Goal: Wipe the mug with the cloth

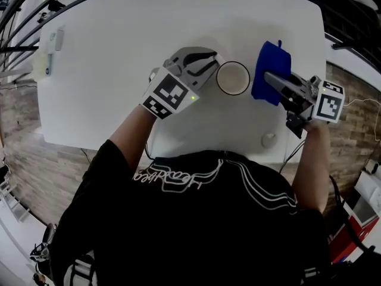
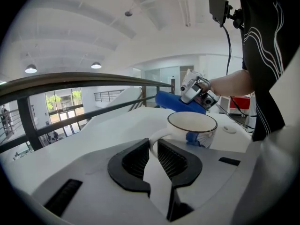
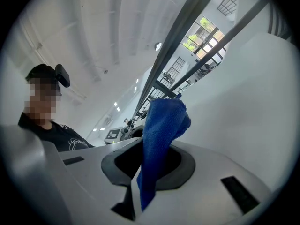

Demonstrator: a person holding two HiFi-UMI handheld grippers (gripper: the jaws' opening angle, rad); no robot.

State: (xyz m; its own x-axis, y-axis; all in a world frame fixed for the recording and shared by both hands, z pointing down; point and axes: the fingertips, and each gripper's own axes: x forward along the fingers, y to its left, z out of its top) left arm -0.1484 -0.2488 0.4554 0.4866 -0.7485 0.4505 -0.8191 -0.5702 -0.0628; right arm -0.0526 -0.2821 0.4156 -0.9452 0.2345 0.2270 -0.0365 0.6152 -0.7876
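Two hand-held grippers — left clamps mug, right cloth

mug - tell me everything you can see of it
The mug is white and glossy, ceramic by its look, with a thin dark line round the rim and a blue marking low on its side. It stands upright and empty on the white table. Its handle sits between the jaw tips of the left gripper, which seem to press on it. The blue cloth in the right gripper hangs close opposite; contact is unclear.
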